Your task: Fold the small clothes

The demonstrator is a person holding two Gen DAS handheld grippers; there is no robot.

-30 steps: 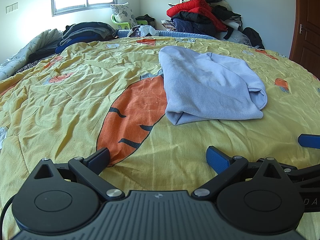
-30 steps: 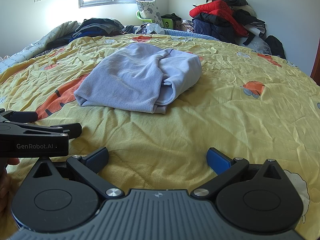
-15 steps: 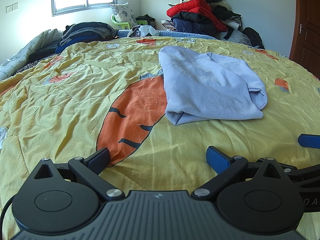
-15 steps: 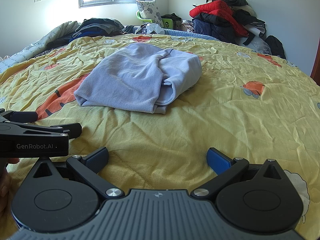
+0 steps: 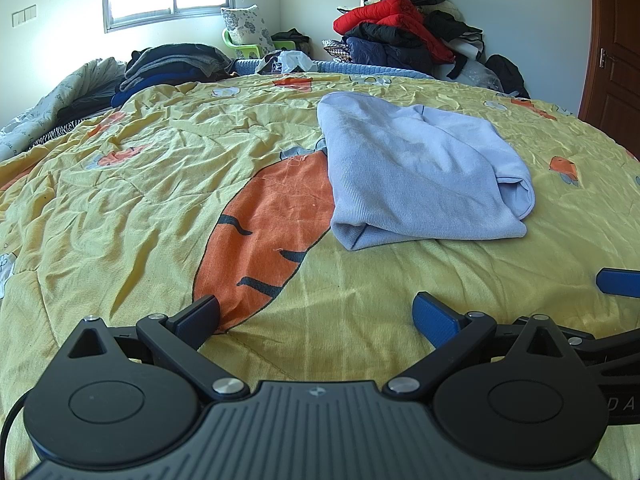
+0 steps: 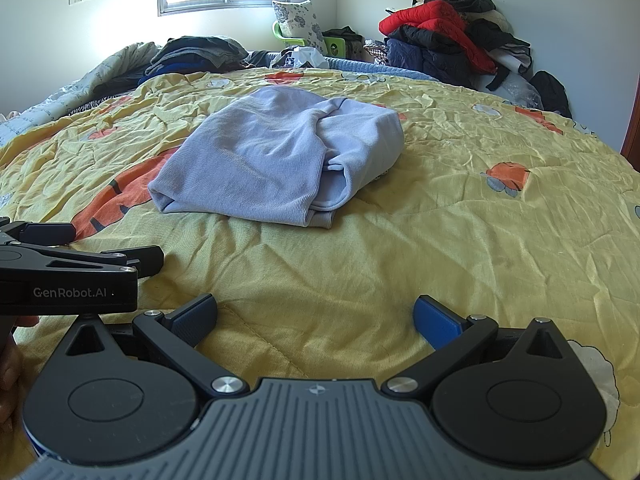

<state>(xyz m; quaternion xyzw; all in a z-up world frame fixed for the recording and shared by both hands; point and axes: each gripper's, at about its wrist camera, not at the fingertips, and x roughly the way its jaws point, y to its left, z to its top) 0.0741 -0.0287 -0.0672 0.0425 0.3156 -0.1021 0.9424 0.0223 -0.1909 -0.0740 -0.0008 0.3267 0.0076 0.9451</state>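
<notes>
Lilac sweater (image 5: 420, 176) lies bundled mid-bed on the yellow quilt (image 5: 160, 184), well ahead of both claws. Left claw (image 5: 316, 312) and right claw (image 6: 316, 312) gape wide, empty. Soft, light, floppy knit; probably best pinched at the near hem corners.

"GenRobot.AI" reads in white on the black side of the left gripper (image 6: 80, 258), near left.

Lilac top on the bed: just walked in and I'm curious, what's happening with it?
A person holds two grippers over the yellow quilt. The left gripper and right gripper are both open and hold nothing. The lilac top lies ahead of them, folded into a loose bundle, touched by neither.
</notes>
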